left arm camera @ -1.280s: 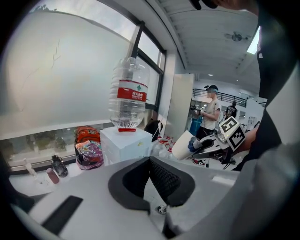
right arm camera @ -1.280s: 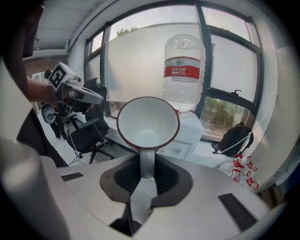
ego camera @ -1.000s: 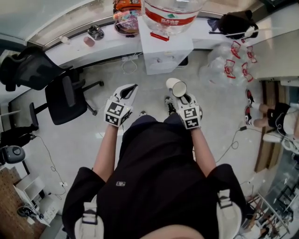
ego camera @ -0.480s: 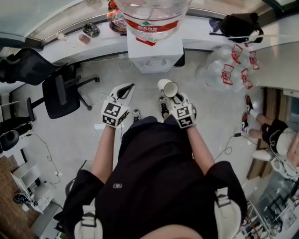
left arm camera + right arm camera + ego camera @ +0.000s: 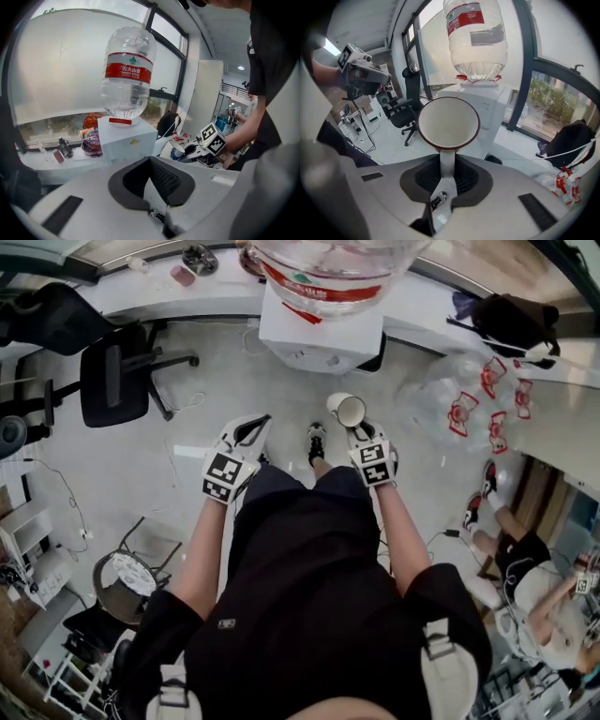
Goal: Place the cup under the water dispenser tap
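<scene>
Right gripper (image 5: 362,430) and cup (image 5: 350,410) nearer dispenser (image 5: 319,338), down-tilted

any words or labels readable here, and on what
"农夫山泉": red label on the water bottle.
Smaller print under it: too blurred to read.
Yellow mark on the dispenser: too small to read.
Marker cube: square pattern, no words.
</scene>
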`<state>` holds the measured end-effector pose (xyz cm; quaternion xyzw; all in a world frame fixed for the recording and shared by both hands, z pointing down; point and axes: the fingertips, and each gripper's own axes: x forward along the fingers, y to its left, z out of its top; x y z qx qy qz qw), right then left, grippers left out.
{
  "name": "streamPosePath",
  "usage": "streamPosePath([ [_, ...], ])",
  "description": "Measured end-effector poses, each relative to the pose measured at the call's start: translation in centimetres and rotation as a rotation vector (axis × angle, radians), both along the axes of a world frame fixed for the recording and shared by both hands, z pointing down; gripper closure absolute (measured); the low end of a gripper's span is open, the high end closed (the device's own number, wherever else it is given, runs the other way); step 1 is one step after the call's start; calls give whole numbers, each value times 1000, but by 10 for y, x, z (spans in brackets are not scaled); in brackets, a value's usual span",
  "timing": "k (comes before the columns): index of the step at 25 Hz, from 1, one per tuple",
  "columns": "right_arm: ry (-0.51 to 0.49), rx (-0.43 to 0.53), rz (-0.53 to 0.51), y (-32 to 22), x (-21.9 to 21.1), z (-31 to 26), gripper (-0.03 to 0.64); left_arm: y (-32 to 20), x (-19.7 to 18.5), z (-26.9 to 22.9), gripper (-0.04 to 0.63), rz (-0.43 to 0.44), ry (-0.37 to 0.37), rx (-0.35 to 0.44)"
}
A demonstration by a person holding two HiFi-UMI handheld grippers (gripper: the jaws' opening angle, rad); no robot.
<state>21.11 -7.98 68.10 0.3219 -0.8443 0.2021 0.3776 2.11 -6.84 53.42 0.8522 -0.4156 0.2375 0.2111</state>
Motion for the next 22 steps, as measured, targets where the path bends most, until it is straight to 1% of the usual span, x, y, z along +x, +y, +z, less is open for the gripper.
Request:
streamPosePath([
  [5,35,-54,-94,-8,-7,37,574,11,-18,7,597,-117,1,-18],
  [8,74,-60,-137,-14,-11,57,574,19,-25,13,597,-172,2,-27],
  [12,132,-67,-167,-24,-14,84,574,35,-30,27,597,-236,14,-61],
  [17,184,-72,-162,-43,-18,114,574,51,-28,43,597,-257,23,-99],
  [22,229,-85,-175,-55,-21,146,574,53,-26,51,597,-264,32,-108],
])
